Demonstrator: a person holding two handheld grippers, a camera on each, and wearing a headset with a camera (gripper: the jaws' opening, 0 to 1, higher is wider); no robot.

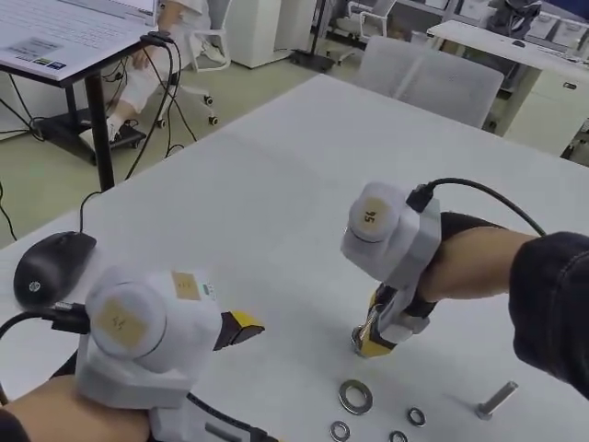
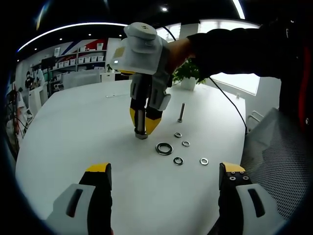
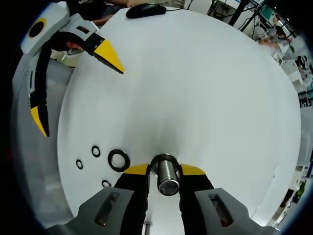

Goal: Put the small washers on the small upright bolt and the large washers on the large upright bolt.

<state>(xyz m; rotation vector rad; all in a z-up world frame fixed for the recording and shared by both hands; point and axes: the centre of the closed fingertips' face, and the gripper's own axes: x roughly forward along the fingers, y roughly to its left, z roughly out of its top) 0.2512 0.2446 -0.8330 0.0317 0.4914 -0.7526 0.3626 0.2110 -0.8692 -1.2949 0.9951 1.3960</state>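
My right gripper (image 1: 375,343) (image 3: 165,171) is shut on the large bolt (image 3: 165,177) (image 2: 141,131), which it holds upright with its lower end at the white table (image 1: 276,184). Just right of it lie a large washer (image 1: 355,397) (image 2: 164,148) (image 3: 119,160) and several small washers (image 1: 416,416) (image 2: 178,160) (image 3: 96,151). The thin small bolt (image 1: 497,400) (image 2: 181,111) seems to stand upright beyond them. My left gripper (image 2: 164,169) (image 1: 230,336) hovers open at the near left, its jaws spread wide and pointing at the washers with nothing between them.
A black mouse (image 1: 51,262) lies at the table's left edge. A grey chair (image 1: 428,78) stands at the far side. The person's dark sleeve (image 1: 552,295) reaches in from the right. Bare tabletop stretches beyond the right gripper.
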